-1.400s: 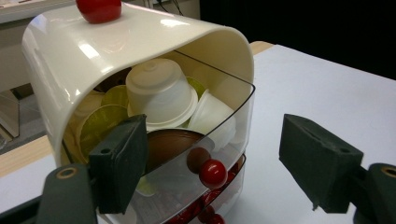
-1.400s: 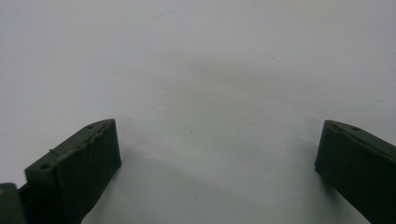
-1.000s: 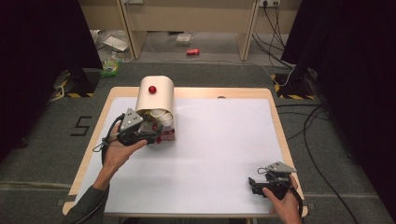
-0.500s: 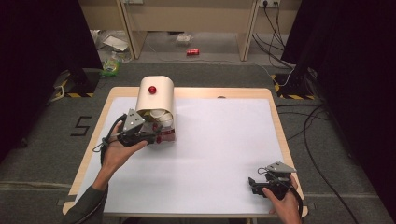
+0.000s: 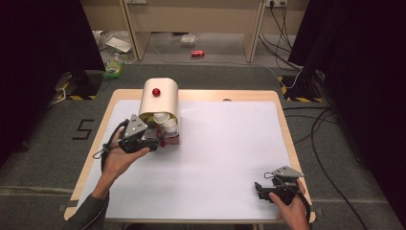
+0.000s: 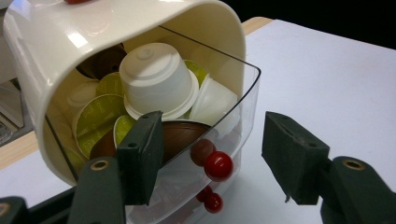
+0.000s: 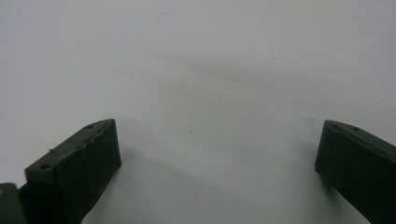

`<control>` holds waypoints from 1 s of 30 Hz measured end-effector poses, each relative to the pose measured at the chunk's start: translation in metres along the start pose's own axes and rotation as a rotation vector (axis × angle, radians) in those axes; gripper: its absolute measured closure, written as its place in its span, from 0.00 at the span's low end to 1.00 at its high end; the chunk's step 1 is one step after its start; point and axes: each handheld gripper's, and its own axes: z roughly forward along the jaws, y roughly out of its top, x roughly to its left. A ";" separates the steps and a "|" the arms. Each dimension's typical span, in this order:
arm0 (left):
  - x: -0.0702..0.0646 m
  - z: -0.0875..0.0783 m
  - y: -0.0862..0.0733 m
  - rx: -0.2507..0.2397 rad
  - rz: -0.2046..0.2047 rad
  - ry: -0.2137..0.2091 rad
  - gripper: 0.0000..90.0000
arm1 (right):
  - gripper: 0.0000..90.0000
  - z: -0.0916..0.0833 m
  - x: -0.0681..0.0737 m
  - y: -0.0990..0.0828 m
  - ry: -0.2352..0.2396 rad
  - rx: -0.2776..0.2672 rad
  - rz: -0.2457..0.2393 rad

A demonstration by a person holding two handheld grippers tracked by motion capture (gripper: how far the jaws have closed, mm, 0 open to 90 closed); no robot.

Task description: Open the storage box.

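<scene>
Grey carpet and black curtains ring a wooden bench (image 5: 95, 158) topped with a white sheet.

High view: cream round-topped capsule dispenser (image 5: 160, 98) with a red knob on top, at 10 o'clock on the sheet. Left gripper (image 5: 155, 142) at its open front. Right gripper (image 5: 258, 187) rests at 5 o'clock, well apart.

Left gripper view: jaws have just been closing, yet still parted; they flank the small red ball knob (image 6: 218, 166) on the clear plastic drawer (image 6: 243, 100), pads not touching it. White, green and brown capsules piled inside.

Right gripper view: jaws spread wide over bare white sheet, released.
</scene>
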 end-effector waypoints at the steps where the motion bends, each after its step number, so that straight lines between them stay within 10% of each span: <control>1: -0.001 -0.001 -0.001 0.000 0.002 -0.003 0.43 | 0.00 0.000 0.000 0.000 0.001 0.000 -0.001; 30: -0.008 -0.016 -0.009 -0.017 -0.009 -0.040 0.42 | 0.00 0.000 0.000 0.000 0.000 0.000 -0.002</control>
